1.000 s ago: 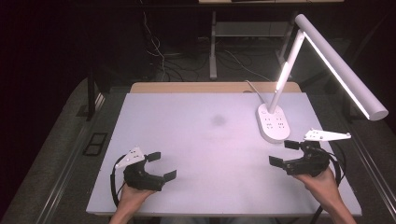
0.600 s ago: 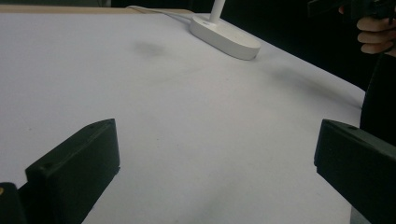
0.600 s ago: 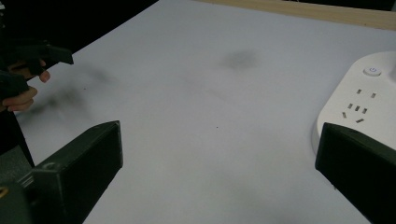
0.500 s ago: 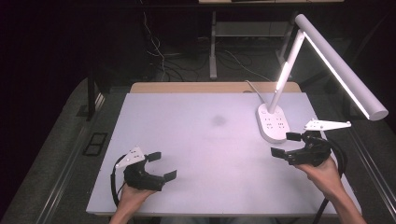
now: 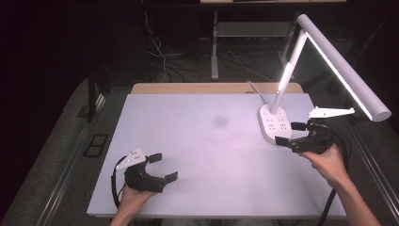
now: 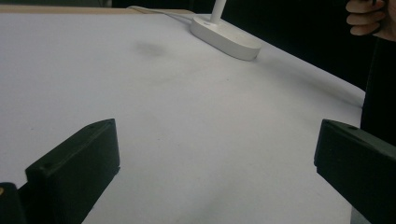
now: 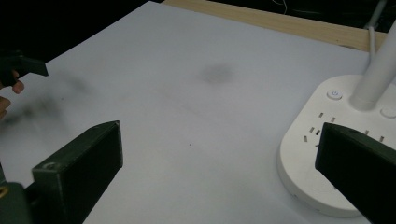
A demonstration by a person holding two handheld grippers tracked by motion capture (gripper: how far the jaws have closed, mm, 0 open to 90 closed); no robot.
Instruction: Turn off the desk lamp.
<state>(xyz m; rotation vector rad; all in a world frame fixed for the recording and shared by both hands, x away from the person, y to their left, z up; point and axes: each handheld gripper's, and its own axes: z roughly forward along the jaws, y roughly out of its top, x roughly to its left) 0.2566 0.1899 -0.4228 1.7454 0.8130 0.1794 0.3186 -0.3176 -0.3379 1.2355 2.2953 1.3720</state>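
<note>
Beside the lamp base (image 5: 274, 122), at the white worktop's (image 5: 197, 141) right side: right gripper (image 5: 292, 133) now drawn closer, jaws wide apart, likely reaching for its power button. Left gripper (image 5: 162, 166) far off, likewise spread, empty.

A white table (image 5: 197, 155) (one dark smudge (image 5: 219, 122) mid-top) carries a lamp base (image 5: 275, 123) at its right.

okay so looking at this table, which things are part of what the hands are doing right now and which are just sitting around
In play:
right gripper, open, close to the lamp base
lamp base, white, with sockets and a power button

Just there:
left gripper, open, over bare table
dark smudge
cables on the floor
</note>
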